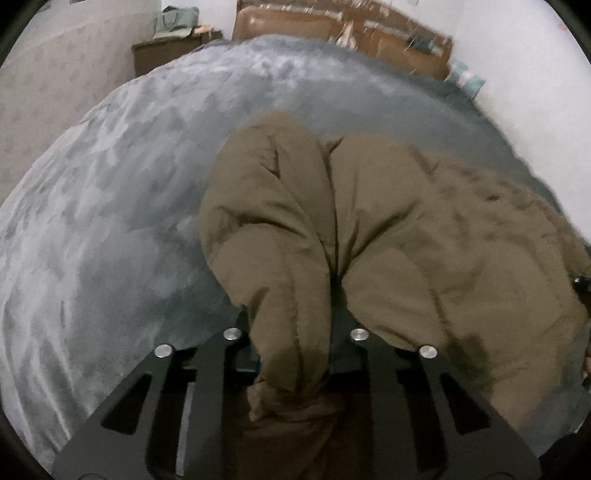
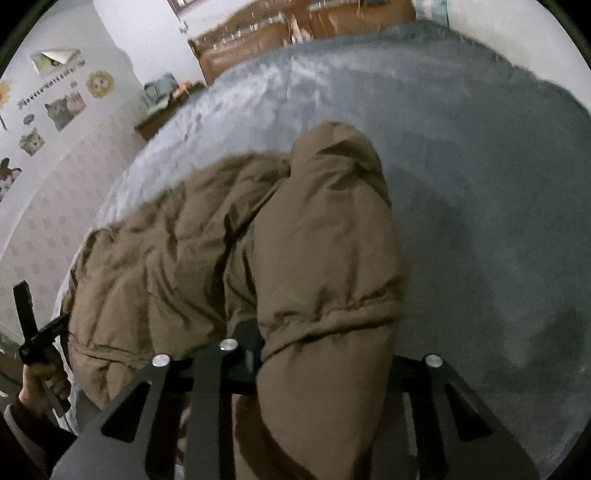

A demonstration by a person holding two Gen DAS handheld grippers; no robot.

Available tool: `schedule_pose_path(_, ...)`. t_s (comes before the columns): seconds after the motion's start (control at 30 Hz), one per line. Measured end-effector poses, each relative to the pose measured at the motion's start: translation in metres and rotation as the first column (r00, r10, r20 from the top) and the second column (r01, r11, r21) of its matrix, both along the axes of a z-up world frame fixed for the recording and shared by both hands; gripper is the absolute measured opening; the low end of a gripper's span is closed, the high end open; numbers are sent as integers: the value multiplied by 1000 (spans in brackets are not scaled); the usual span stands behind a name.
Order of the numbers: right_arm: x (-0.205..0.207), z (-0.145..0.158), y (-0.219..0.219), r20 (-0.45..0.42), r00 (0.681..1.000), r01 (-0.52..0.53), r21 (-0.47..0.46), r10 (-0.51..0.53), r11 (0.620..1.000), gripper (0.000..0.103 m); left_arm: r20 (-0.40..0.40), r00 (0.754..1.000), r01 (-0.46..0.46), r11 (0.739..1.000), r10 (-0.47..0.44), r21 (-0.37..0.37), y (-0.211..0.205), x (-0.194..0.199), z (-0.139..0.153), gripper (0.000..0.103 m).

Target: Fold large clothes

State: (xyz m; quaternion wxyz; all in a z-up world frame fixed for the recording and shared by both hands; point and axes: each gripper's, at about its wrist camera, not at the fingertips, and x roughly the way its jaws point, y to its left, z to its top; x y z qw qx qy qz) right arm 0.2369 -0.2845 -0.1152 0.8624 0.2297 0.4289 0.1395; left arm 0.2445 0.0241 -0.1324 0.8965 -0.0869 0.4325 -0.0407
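Observation:
A large olive-brown padded coat (image 1: 388, 229) lies bunched on a grey bed cover (image 1: 110, 221). My left gripper (image 1: 293, 354) is shut on a fold of the coat's edge, which bunches between its black fingers (image 1: 240, 354). In the right wrist view the coat (image 2: 184, 258) spreads to the left, and my right gripper (image 2: 321, 362) is shut on a thick fold or sleeve of it that drapes over the fingers. The left gripper (image 2: 40, 339) and the hand holding it show at the far left of that view.
The grey bed cover (image 2: 480, 184) extends right and far. A brown headboard (image 1: 332, 33) stands at the far end, with a bedside table (image 1: 162, 55) holding folded cloth. A wall with stickers (image 2: 62, 107) is on the left.

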Motion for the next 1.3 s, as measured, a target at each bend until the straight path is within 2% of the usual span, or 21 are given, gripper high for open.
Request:
schedule_pose_path(0.07, -11, 16, -5, 52, 998, 27, -15, -26, 1000, 25, 67, 997, 32, 998, -28, -50, -2, -5, 13, 16)
schedule_pose_path(0.17, -32, 32, -22, 106, 990, 96, -43, -91, 994, 25, 174, 978, 133, 985, -112, -112, -18, -12, 32, 16)
schedule_pose_path(0.27, -54, 32, -50, 110, 976, 191, -25, -187, 981, 27, 202, 963, 196, 977, -177, -79, -44, -14, 37, 17)
schedule_pose_path(0.3, -56, 20, -58, 66, 978, 200, -41, -197, 979, 30, 182, 967, 190, 980, -178, -50, -52, -11, 34, 19)
schedule_pose_path(0.37, -47, -6, -63, -37, 976, 212, -75, -215, 974, 61, 96, 987, 129, 991, -131, 25, -59, -1, 18, 26)
schedule_pose_path(0.4, -43, -24, -64, -119, 970, 201, -85, -211, 976, 65, 34, 994, 103, 994, -104, 43, -57, 7, 5, 30)
schedule_pose_path(0.43, -41, -37, -64, -162, 966, 189, -83, -200, 979, 76, 6, 995, 95, 995, -95, 43, -55, 10, -1, 38)
schedule_pose_path(0.47, -42, -37, -66, -160, 964, 201, -89, -214, 975, 88, -28, 997, 68, 996, -66, 57, -49, 13, -8, 43)
schedule_pose_path(0.57, -49, -23, -61, -131, 958, 230, -182, -256, 956, 93, -24, 999, 30, 999, -29, 44, -34, 10, 0, 48)
schedule_pose_path(0.6, -53, -20, -56, -127, 962, 213, -202, -241, 956, 93, -17, 1000, 15, 999, -15, 52, -30, 7, 5, 54)
schedule_pose_path(0.67, -58, -12, -50, -110, 962, 220, -228, -250, 948, 93, 29, 999, -28, 996, 26, 85, -19, -9, 20, 58)
schedule_pose_path(0.7, -63, -7, -48, -104, 959, 235, -223, -263, 946, 93, 65, 997, -45, 996, 40, 83, -12, -19, 30, 58)
schedule_pose_path(0.73, -68, -2, -45, -94, 961, 239, -202, -262, 950, 93, 88, 995, -63, 995, 56, 78, -9, -31, 38, 63)
schedule_pose_path(0.77, -76, 3, -41, -80, 962, 243, -198, -263, 950, 93, 122, 989, -94, 993, 85, 65, -3, -46, 48, 68)
schedule_pose_path(0.83, -97, 22, -36, -9, 960, 272, -216, -280, 938, 93, 192, 973, -134, 990, 126, 32, 7, -77, 64, 91)
schedule_pose_path(0.87, -112, 31, -35, 31, 957, 289, -202, -289, 936, 94, 214, 968, -141, 990, 132, 29, 13, -92, 69, 94)
schedule_pose_path(0.97, -156, 52, -37, 111, 935, 348, -95, -337, 933, 97, 301, 944, -143, 990, 133, 11, 17, -131, 90, 100)
schedule_pose_path(1.0, -173, 63, -38, 150, 917, 382, -66, -369, 922, 98, 345, 928, -150, 989, 140, 1, 18, -146, 98, 100)
schedule_pose_path(1.13, -229, 100, -39, 326, 828, 500, -59, -456, 864, 101, 468, 865, -187, 982, 181, -34, 15, -189, 122, 100)
schedule_pose_path(1.2, -255, 113, -35, 394, 787, 537, -58, -475, 841, 101, 498, 843, -209, 977, 203, -45, 9, -211, 128, 100)
schedule_pose_path(1.3, -286, 130, -19, 487, 751, 536, -54, -446, 843, 101, 532, 816, -230, 971, 225, -59, 7, -243, 134, 100)
